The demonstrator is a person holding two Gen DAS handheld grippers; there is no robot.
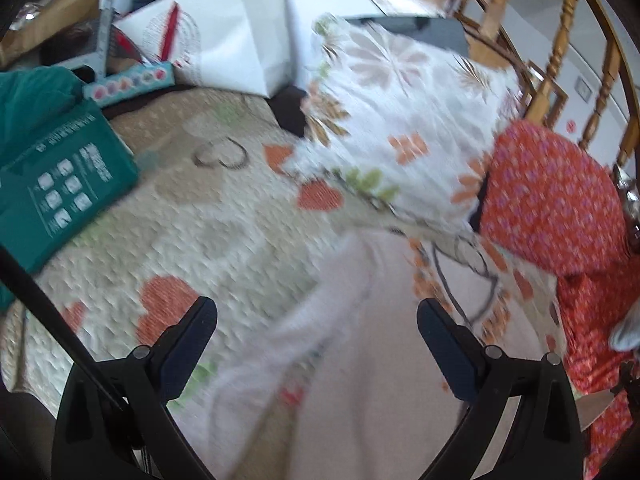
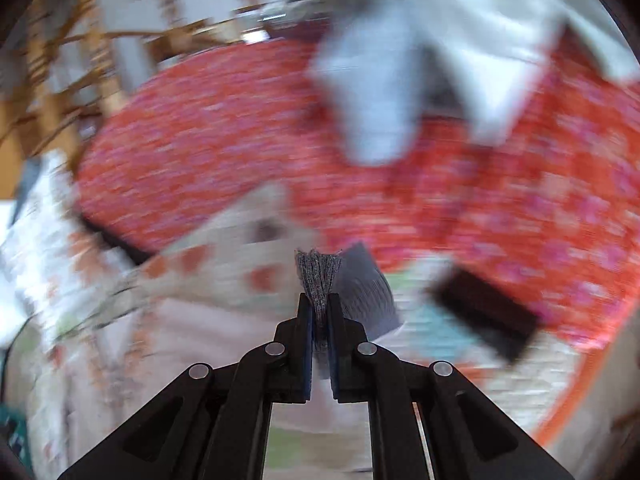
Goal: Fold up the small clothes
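Observation:
In the right wrist view my right gripper is shut on a small grey knit garment, whose bunched edge sticks out between the fingers while its pale ribbed part hangs to the right. The view is blurred by motion. In the left wrist view my left gripper is open and empty above a pale pink garment that lies on the quilted floral bedspread.
A white floral pillow and a red patterned pillow lie ahead, the red one also in the right view. A green box, a white paper bag and a wooden railing stand behind. Light grey clothes lie on the red pillow.

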